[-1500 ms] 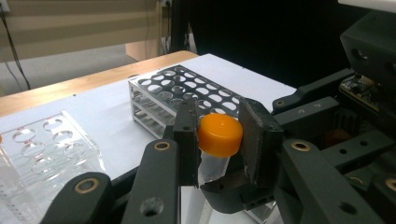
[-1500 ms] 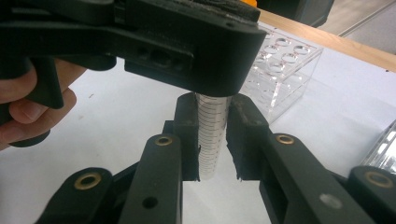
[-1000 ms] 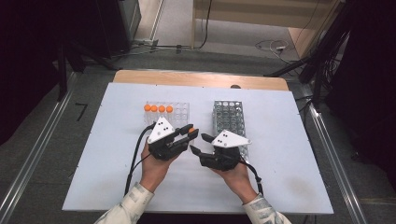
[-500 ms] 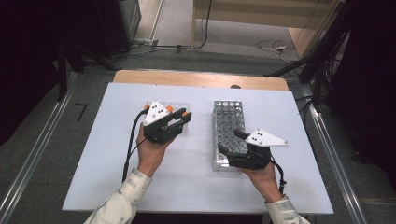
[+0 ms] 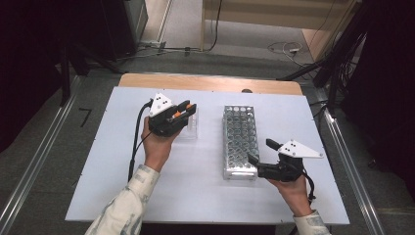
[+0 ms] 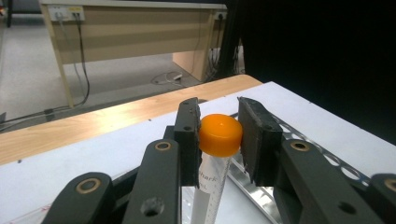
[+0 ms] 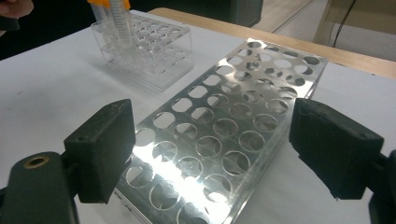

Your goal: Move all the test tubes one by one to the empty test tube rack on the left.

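Left tool clamped on orange-capped tube over clear rack, right tool open beside metal rack; keep tube vertical, brace rack, align before lowering.

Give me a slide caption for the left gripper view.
Left gripper clamps an orange-capped clear plastic tube above the white table.
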Tool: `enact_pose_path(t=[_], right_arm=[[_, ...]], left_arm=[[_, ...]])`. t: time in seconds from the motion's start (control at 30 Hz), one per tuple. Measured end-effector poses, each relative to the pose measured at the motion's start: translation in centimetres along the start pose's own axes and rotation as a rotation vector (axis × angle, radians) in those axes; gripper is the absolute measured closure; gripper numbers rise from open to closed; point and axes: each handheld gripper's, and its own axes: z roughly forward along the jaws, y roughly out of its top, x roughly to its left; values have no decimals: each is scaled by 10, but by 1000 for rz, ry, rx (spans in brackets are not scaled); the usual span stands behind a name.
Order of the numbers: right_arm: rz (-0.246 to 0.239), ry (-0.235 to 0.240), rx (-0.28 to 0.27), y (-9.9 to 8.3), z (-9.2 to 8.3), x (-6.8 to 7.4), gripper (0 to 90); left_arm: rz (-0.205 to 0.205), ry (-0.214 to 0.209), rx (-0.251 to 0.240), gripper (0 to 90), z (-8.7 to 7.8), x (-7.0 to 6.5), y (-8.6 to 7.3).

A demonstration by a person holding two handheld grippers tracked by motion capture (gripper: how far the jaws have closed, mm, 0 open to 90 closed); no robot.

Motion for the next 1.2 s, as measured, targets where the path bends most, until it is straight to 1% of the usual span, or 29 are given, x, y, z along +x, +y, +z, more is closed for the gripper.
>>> enact_pose_path(t=[0.1,0.17,0.33,0.4,0.57,0.67,0.8,0.87,1.07,1.1,1.2], right_arm=[[3,-6,-3,-2,-2,-4,132],[11,-11,0,-4,-3,-5,132],[10,-13,3,-4,-4,-5,132],[8,-14,2,-4,-4,-5,132],[9,-15,4,-4,-4,-5,133],[11,-15,0,-4,-4,-5,133],[8,-15,-1,-4,-4,-5,133],[6,-15,0,-4,-4,-4,134],[8,-16,4,-5,-4,-4,134],[6,-16,5,-5,-4,-4,134],[6,-15,9,-5,-3,-4,134]], left_arm=[[-6,11,-7,702,1,4,1],[-10,19,-14,703,2,6,2],[-7,41,-26,702,9,11,6],[-6,57,-26,703,13,13,6],[-10,76,-11,702,20,19,2],[-15,76,-7,702,21,20,-1],[-9,83,-1,702,22,19,-6],[-15,82,3,702,22,21,-11],[2,80,32,700,25,21,-25],[9,83,34,700,25,20,-27],[12,90,40,699,26,19,-32]])
